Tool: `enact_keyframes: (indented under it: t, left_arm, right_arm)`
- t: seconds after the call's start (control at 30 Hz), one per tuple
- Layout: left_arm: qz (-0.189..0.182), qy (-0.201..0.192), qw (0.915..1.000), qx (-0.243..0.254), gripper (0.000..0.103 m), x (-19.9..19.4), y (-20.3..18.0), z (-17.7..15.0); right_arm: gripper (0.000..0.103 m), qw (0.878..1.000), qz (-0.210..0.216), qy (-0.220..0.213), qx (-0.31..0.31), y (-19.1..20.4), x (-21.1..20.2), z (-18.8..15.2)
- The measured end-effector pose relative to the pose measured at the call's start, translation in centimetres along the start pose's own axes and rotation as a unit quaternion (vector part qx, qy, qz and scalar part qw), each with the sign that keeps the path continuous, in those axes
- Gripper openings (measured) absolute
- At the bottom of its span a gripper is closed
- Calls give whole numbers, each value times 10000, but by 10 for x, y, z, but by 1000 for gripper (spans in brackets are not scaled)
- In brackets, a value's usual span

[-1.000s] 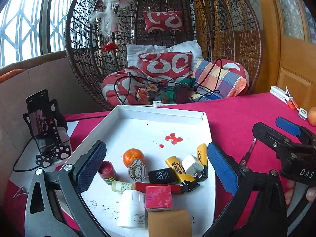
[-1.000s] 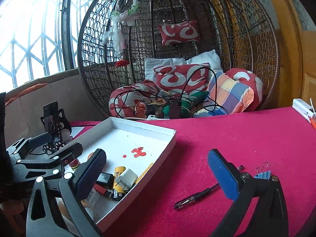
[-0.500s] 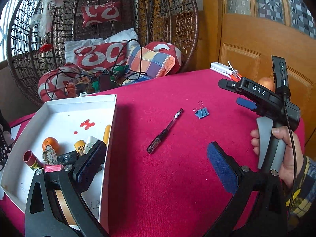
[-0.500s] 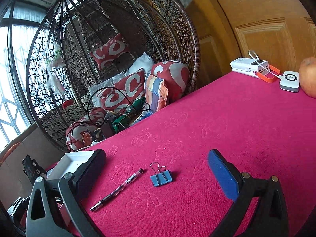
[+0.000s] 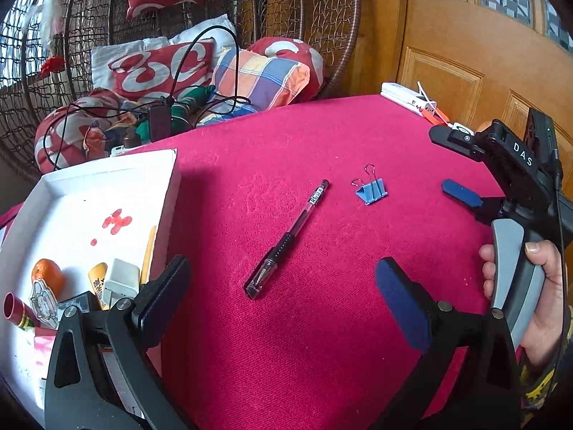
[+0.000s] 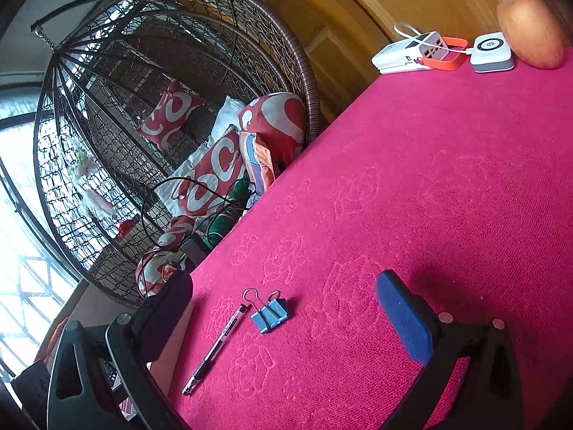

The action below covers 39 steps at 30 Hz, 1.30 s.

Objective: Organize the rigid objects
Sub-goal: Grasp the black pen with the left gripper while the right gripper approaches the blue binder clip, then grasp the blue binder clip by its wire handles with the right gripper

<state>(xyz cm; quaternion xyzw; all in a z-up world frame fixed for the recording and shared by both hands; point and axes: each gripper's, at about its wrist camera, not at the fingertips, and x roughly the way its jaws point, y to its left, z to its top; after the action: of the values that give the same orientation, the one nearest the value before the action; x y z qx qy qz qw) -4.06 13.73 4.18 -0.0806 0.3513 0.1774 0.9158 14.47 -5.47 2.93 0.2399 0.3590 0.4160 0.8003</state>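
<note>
A black gel pen [image 5: 286, 240] and a blue binder clip [image 5: 370, 190] lie on the red tablecloth. A white tray [image 5: 107, 172] at the left holds several small items, among them an orange [image 5: 46, 276]. My left gripper [image 5: 283, 297] is open and empty, hovering just short of the pen. My right gripper [image 6: 286, 308] is open and empty, tilted, with the clip [image 6: 270, 313] and pen [image 6: 218, 347] between and ahead of its fingers. It also shows in the left wrist view [image 5: 462, 193], right of the clip.
A wicker hanging chair [image 5: 179, 53] with cushions and cables stands behind the table. A white power bank [image 6: 412, 53], a small white device [image 6: 492, 50] and an apple [image 6: 530, 28] sit at the table's far right edge. A wooden door [image 5: 465, 36] is behind.
Both grippers have swung right, away from the tray, toward the pen and clip. The right gripper has tilted and come closer to the clip.
</note>
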Motion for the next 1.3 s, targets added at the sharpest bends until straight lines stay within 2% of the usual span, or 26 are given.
enact_keyframes:
  t: [0.1, 0.13, 0.17, 0.2, 0.27, 0.33, 0.37, 0.4, 0.43, 0.5, 0.6, 0.67, 0.8, 0.93, 1.0, 1.07, 1.1, 1.13, 1.2, 1.27, 1.3]
  left_arm:
    - [56, 232, 9995, 217, 103, 25, -6, 8]
    - [100, 319, 9990, 299, 97, 35, -10, 10]
    - [179, 422, 9983, 355, 90, 45, -13, 11]
    - [235, 559, 9974, 388, 72, 55, -15, 12]
    - [126, 646, 9975, 253, 62, 63, -14, 15]
    - [-5, 696, 9974, 212, 45, 63, -13, 16]
    - [-32, 681, 9973, 282, 42, 61, -14, 15]
    - [-37, 665, 9970, 387, 34, 58, -16, 12]
    - [-52, 652, 9969, 447, 18, 55, -17, 11]
    - [-31, 649, 9967, 495, 10, 50, -19, 6]
    - [25, 539, 9973, 502, 9, 40, -21, -4]
    - [-63, 373, 9988, 324, 9, 29, -18, -6]
    - [-41, 137, 9997, 215, 9, 7, -15, -9]
    - [-75, -17, 9999, 115, 9, -11, -11, -13]
    - [-73, -67, 9999, 107, 9, -17, -11, -14]
    - [20, -98, 9998, 173, 9, -22, -13, -15]
    - [75, -110, 9997, 207, 9, -23, -14, -15]
    - [144, -113, 9996, 223, 9, -24, -14, -16]
    - [219, -115, 9994, 222, 9, -25, -14, -16]
    - [399, -180, 9985, 319, 9, -29, -17, -18]
    - [475, -219, 9979, 382, 9, -31, -18, -19]
  right_arm:
    - [103, 10000, -4, 5, -1, -1, 0, 0]
    - [103, 10000, -6, 3, 1, -1, 1, 0]
    - [103, 10000, -9, 7, -1, -1, 1, 0]
    - [103, 10000, -21, 17, -7, -2, 2, 1]
    - [103, 10000, -32, 26, -12, -3, 2, 1]
    - [103, 10000, -28, 25, -10, -3, 2, 0]
    - [103, 10000, -21, 20, -5, -3, 2, 0]
    - [103, 10000, -19, 20, -3, -3, 2, 0]
    - [103, 10000, -25, 20, -7, -3, 2, 0]
    - [103, 10000, -28, 32, -13, -3, 2, 0]
    - [103, 9999, -30, 89, -52, -3, 2, 0]
    - [103, 9997, -70, 194, -122, 0, 4, -1]
    - [103, 9933, -469, 816, -669, 16, 18, -4]
    - [103, 9664, -1171, 1422, -1792, 45, 44, -20]
    - [102, 9514, -1284, 1641, -2267, 58, 58, -26]
    - [91, 9374, -1446, 1780, -2622, 66, 72, -31]
    - [90, 9302, -1550, 1811, -2791, 70, 78, -33]
    - [85, 9247, -1596, 1861, -2912, 73, 83, -35]
    - [71, 9144, -1695, 1850, -3175, 78, 87, -38]
    - [40, 9109, -1670, 1820, -3306, 80, 87, -39]
    - [31, 9145, -1561, 1820, -3259, 79, 84, -38]
